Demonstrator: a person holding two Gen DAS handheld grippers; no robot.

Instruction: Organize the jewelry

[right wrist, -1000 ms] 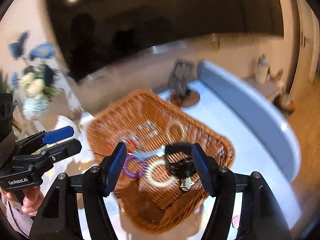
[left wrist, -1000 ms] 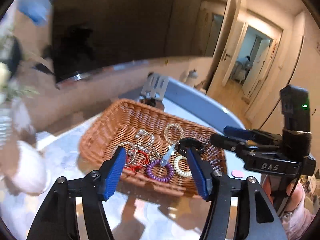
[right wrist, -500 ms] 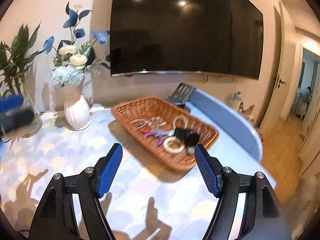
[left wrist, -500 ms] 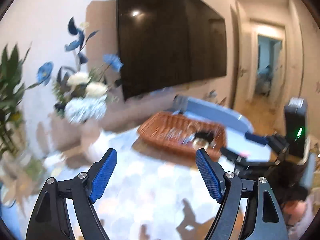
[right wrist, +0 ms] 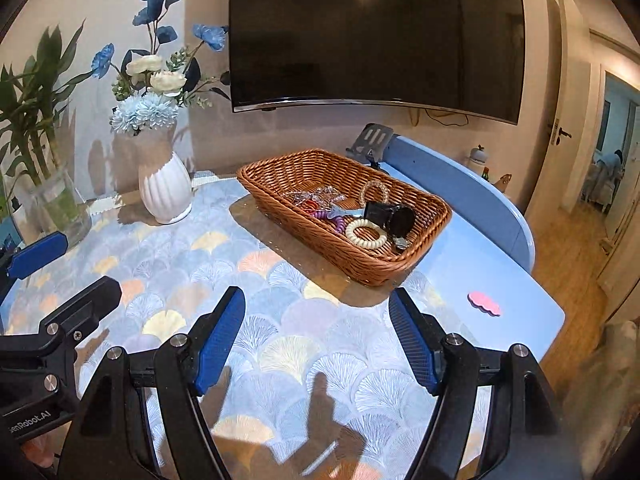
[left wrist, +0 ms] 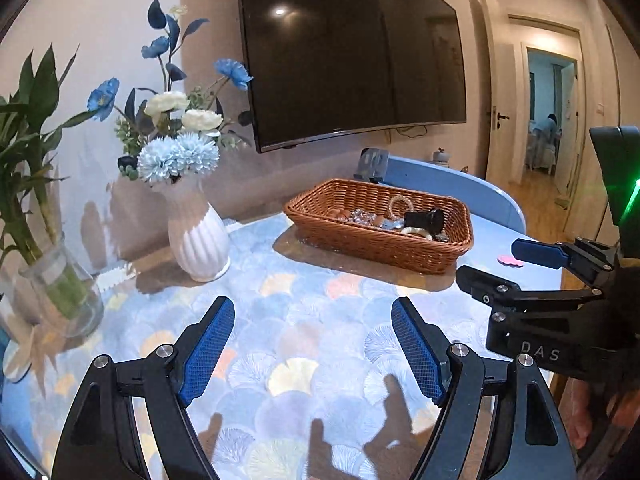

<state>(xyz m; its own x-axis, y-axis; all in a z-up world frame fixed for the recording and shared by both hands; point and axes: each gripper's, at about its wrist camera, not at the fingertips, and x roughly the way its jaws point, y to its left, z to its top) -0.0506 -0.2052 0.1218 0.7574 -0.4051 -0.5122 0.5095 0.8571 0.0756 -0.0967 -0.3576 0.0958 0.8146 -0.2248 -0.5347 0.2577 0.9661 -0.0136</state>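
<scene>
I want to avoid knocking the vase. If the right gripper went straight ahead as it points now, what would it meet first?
Probably the wicker basket, at its near wall. The right gripper is open above the patterned tablecloth; the white vase stands well left of that line. Depth is uncertain.

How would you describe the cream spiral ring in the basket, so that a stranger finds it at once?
Find the wicker basket on the table, below the television. Look in its end nearest the pink sticker. The cream ring lies flat there, touching the black pouch; its coil is pale and thick, unlike the purple coil beside it.
</scene>
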